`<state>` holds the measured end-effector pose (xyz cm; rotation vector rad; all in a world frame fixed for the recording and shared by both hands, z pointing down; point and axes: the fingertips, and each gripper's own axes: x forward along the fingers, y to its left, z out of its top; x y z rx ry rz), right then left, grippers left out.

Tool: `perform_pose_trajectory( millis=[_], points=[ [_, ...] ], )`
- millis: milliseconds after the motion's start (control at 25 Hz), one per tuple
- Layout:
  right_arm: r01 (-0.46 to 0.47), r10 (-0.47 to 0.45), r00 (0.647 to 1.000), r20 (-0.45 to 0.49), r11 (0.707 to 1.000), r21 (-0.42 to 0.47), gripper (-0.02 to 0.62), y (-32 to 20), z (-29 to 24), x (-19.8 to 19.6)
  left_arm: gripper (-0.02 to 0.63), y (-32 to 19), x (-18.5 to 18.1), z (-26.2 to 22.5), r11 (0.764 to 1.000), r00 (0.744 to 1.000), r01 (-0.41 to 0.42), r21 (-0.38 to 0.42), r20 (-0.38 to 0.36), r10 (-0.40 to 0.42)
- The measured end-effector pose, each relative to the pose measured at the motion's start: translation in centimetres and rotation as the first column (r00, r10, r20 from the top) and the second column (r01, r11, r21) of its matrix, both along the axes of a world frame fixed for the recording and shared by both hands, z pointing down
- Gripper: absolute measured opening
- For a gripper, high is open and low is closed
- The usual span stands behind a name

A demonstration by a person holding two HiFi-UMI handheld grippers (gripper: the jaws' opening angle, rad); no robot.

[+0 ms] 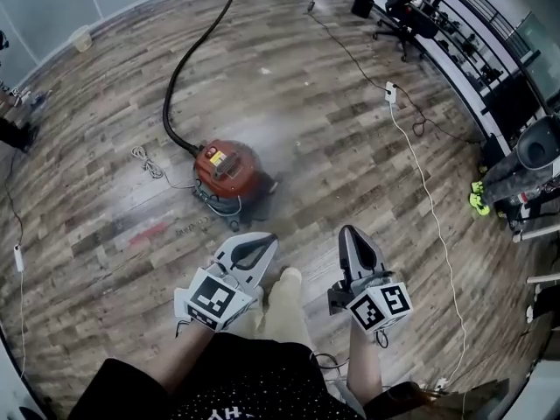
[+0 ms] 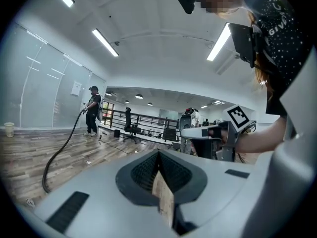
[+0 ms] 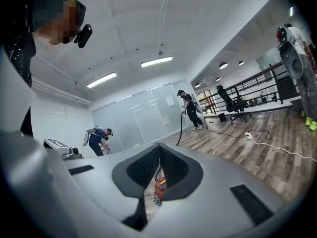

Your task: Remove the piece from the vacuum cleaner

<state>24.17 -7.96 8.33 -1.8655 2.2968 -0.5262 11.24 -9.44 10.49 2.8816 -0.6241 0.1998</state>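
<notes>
Wood floor (image 1: 367, 138) wide open, vacuum dead ahead, both tools shut and empty.

Bare planks lie on every side of the red vacuum (image 1: 229, 171), so there's room to step in from any angle. A black hose (image 1: 188, 51) snakes down from the far end into the vacuum's left side, and that's probably the piece to pull, though I can't be sure. The left tool (image 1: 265, 239) and right tool (image 1: 351, 232) are held low and forward, jaws pressed together on nothing and well short of the vacuum, which looks like an approach stance. Mind the white cable (image 1: 429, 191) trailing on the right and the small cord coil (image 1: 149, 163) just left of the vacuum.
</notes>
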Motion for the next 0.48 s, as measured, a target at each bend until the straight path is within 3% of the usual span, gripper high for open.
perform_pose_trajectory(
  millis=[240,480],
  points=[
    [0.057,-0.056,0.998,0.013,0.998,-0.027,0.012,-4.8,4.4,1.7,0.008,-3.9,1.6,3.7,0.999,0.999,0.044,-0.006,0.0,-0.044],
    [0.093,-0.093,0.996,-0.002,0.995,-0.021,0.012,-9.1,12.6,3.8,0.008,-7.0,3.0,12.5,0.995,0.996,0.092,-0.028,-0.004,-0.092]
  ],
)
